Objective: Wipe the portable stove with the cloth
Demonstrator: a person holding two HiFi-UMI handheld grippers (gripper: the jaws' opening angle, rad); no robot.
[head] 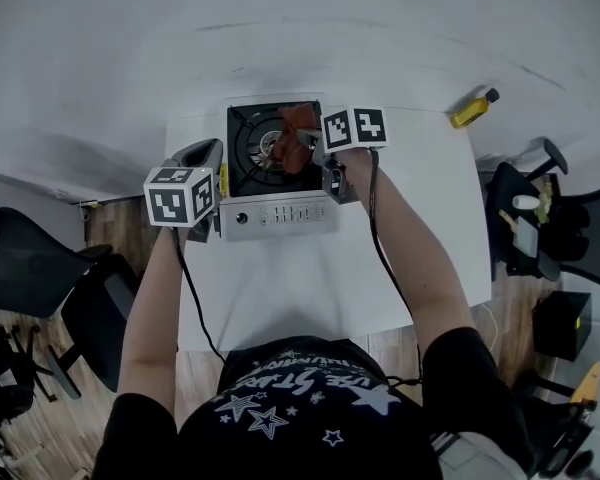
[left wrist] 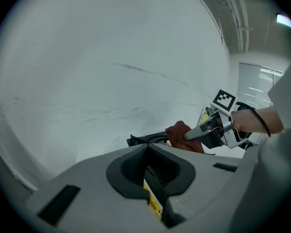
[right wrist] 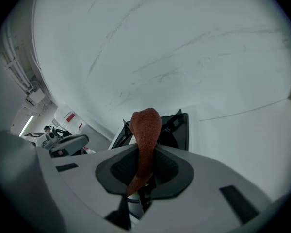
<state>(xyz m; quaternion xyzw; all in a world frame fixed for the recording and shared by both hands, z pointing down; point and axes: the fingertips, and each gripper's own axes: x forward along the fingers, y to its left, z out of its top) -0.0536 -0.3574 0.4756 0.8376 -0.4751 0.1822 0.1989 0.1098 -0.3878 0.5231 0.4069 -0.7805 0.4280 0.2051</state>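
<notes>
The portable stove [head: 275, 173], black on top with a silver front panel, sits at the far middle of the white table [head: 400, 268]. A reddish-brown cloth [head: 294, 138] hangs over the burner, and my right gripper [head: 315, 156] is shut on it. In the right gripper view the cloth [right wrist: 145, 127] rises from between the jaws of the right gripper [right wrist: 143, 174], above the stove [right wrist: 180, 127]. My left gripper [head: 216, 168] is at the stove's left side. Its jaws [left wrist: 153, 191] are closed on an edge with a yellow label. The cloth [left wrist: 178, 132] and right gripper [left wrist: 203, 130] show beyond.
A yellow bottle [head: 472, 110] lies at the table's far right corner. Black office chairs stand left [head: 40, 268] and right [head: 555, 218] of the table. Black cables run from both grippers back along the arms. A pale wall rises behind the stove.
</notes>
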